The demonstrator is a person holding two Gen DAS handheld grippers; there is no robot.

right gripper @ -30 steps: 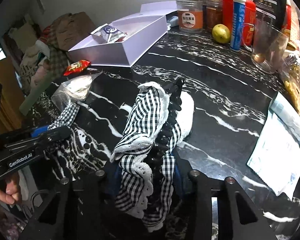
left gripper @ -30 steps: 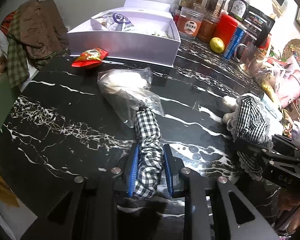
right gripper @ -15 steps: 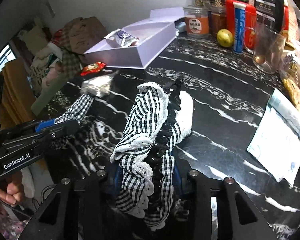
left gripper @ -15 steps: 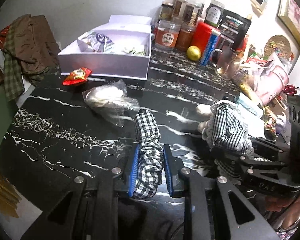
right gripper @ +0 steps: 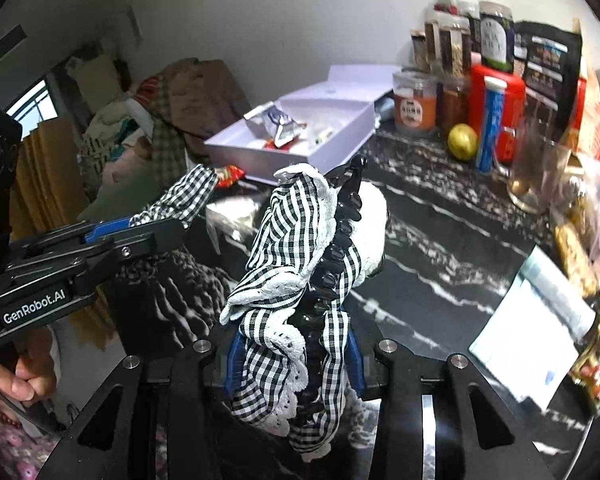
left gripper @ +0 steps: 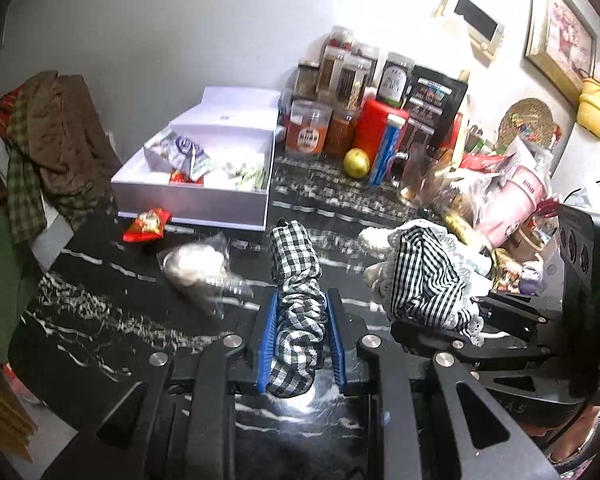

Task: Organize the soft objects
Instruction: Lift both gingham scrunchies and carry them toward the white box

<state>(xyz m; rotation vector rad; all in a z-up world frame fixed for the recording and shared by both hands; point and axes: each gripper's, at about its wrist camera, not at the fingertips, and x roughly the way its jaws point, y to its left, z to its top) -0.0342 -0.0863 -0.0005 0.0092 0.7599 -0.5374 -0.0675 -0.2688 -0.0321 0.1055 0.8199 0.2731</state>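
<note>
Two soft things are off the table now, one in each gripper, and both ride higher than they did a second ago. The left gripper (left gripper: pixel 300 336) is clamped on a checked scrunchie (left gripper: pixel 298 300), its blue pads pressed into the fabric from both sides; a second ago that scrunchie's far end lay against the clear bag (left gripper: pixel 198 268) on the marble, and now it stands free above it. The right gripper (right gripper: pixel 294 360) is closed around a gingham bow hair clip (right gripper: pixel 300 272) with white lace trim and a black toothed claw, gripped low so that most of the bow stands upright above the fingers.

Across the three moments the view from each wrist has pulled back and risen: the white box (left gripper: pixel 204 200) at the table's far edge, near its left corner, shows more of its inside, and the jars along the far edge come fully into sight. The two grippers sit side by side, near one another, over the near edge of the table.

My reading is that the pick-up is finished for both pieces and the carry has begun. The open box already holds packets, so it looks like the likely destination, though that is a guess. A red snack packet (left gripper: pixel 148 224) lies just in front of the box wall and the clear bag rests mid-table; both are soft and not yet sorted, so the task is far from done.
</note>
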